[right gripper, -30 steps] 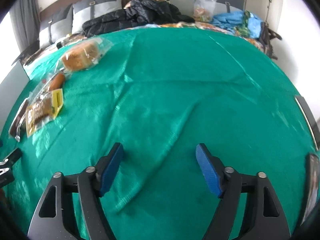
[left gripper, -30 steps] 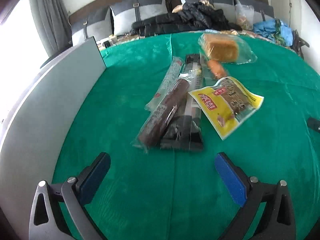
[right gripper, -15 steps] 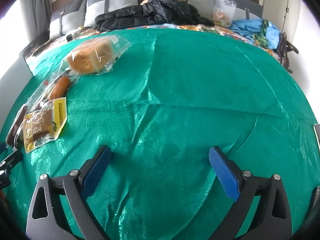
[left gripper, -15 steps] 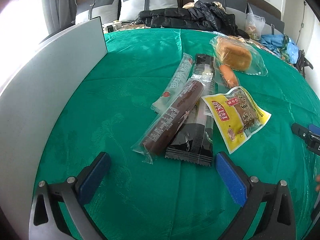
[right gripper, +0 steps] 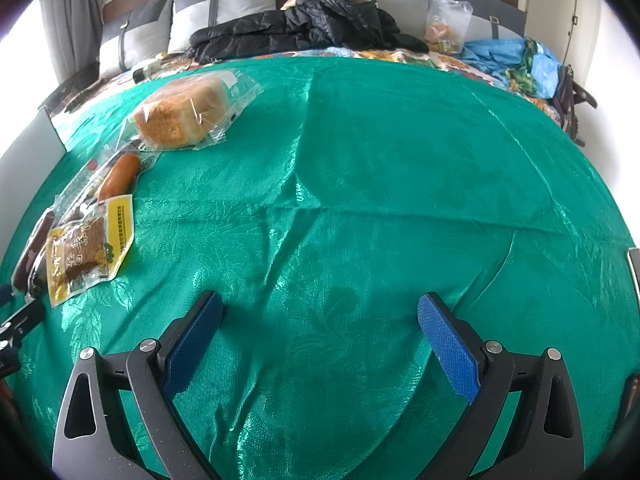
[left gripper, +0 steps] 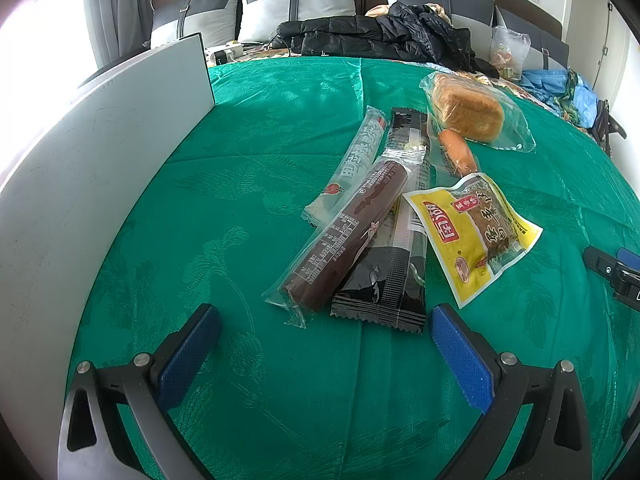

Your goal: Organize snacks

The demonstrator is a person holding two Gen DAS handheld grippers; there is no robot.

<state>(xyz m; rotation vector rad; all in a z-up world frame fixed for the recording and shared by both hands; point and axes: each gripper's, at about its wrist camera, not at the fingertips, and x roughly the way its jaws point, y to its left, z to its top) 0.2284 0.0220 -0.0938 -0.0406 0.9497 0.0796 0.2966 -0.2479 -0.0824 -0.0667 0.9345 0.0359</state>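
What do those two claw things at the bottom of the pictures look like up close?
The left gripper and the right gripper look alike: two dark grey, matte fingers shaped like angular struts with triangular cut-outs and round silver bolts. Each fingertip carries a flat, textured blue pad. No cables, sleeves or printed markings show.

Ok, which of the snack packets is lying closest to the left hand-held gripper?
The black packet. Its crimped end lies nearest the left hand-held gripper, just ahead of the clear-wrapped brown sausage resting partly on it. The yellow packet sits farther right.
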